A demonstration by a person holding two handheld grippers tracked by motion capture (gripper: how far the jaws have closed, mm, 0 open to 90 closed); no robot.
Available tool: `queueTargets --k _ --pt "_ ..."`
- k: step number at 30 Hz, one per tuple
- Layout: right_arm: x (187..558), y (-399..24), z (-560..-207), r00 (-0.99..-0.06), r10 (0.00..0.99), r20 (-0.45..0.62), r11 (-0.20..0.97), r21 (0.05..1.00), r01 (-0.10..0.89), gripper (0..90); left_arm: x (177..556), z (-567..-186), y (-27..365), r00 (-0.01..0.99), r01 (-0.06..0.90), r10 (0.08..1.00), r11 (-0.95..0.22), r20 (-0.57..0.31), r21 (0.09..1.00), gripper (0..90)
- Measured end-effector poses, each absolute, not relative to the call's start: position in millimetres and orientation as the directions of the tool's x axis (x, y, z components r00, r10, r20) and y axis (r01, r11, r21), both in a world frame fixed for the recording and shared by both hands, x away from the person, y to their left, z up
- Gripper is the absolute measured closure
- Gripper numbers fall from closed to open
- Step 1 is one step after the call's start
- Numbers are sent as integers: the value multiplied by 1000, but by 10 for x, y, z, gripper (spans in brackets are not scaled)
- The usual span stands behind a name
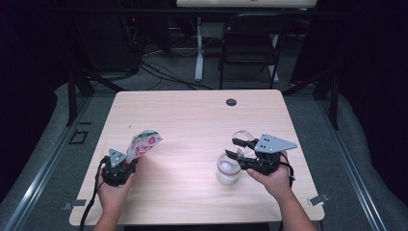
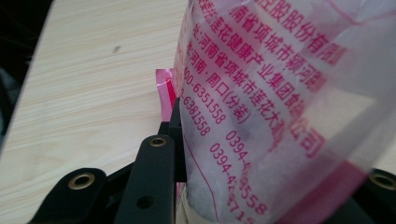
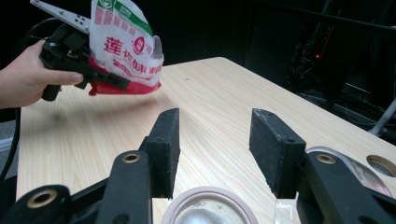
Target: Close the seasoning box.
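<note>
The worktop is pale wood-grain laminate, smooth and matt. The bag at near left is thin, glossy plastic film, partly see-through, printed in red and green. The jar at near right looks like clear glass or plastic. The right claw has matt black plastic jaws with rough, grainy pads and brass-coloured rivets.

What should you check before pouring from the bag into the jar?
1. Left gripper clamped on the bag: ok.
2. Jar standing upright on the table: ok.
3. Jar mouth uncovered, lid lying beside it: ok.
4. Right gripper holding the jar steady: not ok, its jaws stand open above the jar.
5. Bag over the jar: not ok, it is far off to one side.
6. Bag already cut open: cannot tell.
</note>
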State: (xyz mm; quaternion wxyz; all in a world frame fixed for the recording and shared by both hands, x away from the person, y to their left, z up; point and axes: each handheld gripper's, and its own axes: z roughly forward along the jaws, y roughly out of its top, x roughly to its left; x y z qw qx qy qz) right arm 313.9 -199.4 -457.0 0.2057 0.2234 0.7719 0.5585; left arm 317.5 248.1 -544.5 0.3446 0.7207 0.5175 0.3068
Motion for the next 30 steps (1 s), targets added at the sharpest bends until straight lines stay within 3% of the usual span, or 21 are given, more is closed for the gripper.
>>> queueTargets --k 7,14,30 --pt "3082 -2063 -4566 -785 616 -66 253 960 117 524 3200 -5512 2641 185 556 981 -159 65 816 718" --pt "3069 -2109 -4581 -777 627 -49 247 959 139 515 3226 -5552 2679 134 569 986 -158 99 807 717" --pt "3062 -2121 -4588 -763 645 -53 247 959 142 514 3267 -5693 2713 131 611 985 -172 115 773 712"
